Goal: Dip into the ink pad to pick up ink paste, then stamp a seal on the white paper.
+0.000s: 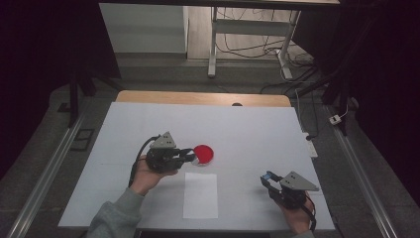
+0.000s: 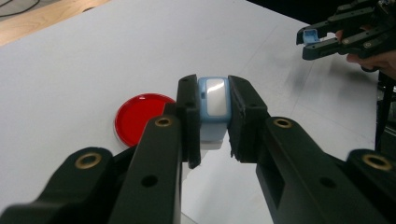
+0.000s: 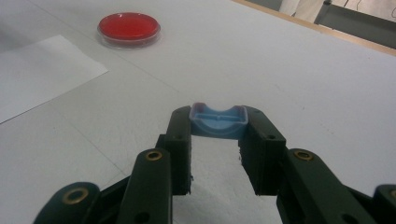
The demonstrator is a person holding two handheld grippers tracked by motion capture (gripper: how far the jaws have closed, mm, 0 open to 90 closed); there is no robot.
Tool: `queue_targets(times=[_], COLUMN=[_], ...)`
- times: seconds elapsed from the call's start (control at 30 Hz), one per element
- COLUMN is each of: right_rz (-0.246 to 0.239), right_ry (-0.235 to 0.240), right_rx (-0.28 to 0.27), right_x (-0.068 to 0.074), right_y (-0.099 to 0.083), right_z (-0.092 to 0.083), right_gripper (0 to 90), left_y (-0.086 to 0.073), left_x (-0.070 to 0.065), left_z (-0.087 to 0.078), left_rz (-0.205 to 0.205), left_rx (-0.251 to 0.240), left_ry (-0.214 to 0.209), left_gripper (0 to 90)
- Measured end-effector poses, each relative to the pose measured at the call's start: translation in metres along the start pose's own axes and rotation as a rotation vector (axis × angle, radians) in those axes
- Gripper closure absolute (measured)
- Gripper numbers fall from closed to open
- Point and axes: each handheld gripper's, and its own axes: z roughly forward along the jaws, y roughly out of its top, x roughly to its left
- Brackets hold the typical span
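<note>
Left tongs [image 1: 189,155] beside red dish [image 1: 203,154]; right tongs [image 1: 267,178] apart.

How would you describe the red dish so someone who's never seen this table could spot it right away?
Start at the white table and find the white sheet of paper near its front edge. Just beyond the sheet's far end, beside the left gripper, lies the red dish. It is round, flat, clear-rimmed and the one bright red thing there; the small pieces in the grippers are pale blue.
</note>
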Motion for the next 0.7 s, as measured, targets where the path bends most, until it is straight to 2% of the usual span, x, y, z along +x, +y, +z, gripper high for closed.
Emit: queue_targets(times=[0.3, 0.7], right_rz=[-0.007, -0.013], right_ry=[0.002, 0.002], right_rx=[0.004, 0.007], right_x=[0.000, 0.001], right_y=[0.000, 0.001], right_z=[0.000, 0.000], right_gripper=[64.8, 64.9], left_y=[-0.001, -0.002], left_x=[-0.004, -0.013], left_z=[-0.005, 0.000], left_rz=[0.020, 0.047], left_rx=[0.011, 0.038], left_ry=[-0.023, -0.049], left_gripper=[75.7, 75.6])
